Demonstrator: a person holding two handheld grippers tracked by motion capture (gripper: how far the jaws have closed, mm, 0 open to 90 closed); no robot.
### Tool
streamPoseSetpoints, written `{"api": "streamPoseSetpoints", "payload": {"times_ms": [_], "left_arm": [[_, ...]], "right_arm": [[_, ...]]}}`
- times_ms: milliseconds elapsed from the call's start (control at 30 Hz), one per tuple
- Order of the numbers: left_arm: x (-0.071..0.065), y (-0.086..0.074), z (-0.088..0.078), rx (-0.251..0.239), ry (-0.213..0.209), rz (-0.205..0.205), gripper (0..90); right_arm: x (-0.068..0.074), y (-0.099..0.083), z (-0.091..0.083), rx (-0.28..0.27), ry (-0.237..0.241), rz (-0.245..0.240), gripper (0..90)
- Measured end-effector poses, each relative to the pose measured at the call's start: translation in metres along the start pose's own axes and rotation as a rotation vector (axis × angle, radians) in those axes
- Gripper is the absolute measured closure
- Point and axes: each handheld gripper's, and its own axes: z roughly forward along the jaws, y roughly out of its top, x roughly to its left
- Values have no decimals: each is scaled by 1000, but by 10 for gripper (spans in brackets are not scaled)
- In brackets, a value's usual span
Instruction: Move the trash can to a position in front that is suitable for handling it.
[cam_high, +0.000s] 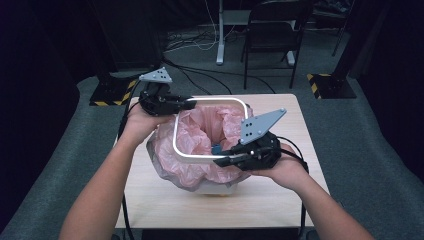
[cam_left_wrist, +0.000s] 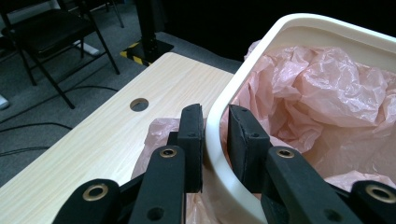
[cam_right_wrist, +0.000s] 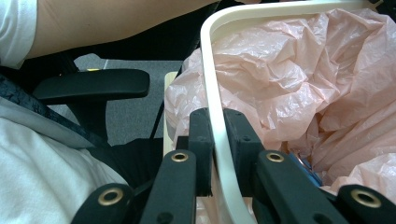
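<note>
A white ring frame sits atop a bin lined with a pink bag, at the middle of the table. The left gripper clamps the ring's far-left corner — one jaw on each side. The right gripper pinches its near edge the same way.

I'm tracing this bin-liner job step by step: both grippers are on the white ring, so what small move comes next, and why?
Probably lift the white ring straight up, evenly: the left gripper and right gripper clamp opposite corners, and the pink bag is bunched under it over the bin.
</note>
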Motion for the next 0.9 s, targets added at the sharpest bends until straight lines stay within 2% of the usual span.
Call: {"api": "streamPoseSetpoints", "payload": {"times_ms": [733,900], "left_arm": [[4,0,-1,-2,-27,-31,759],[4,3,-3,2,-29,-32,760]], "right_arm": [[1,9,-4,-1,0,-10,821],[1,9,-5,-15,2,-7,822]]}}
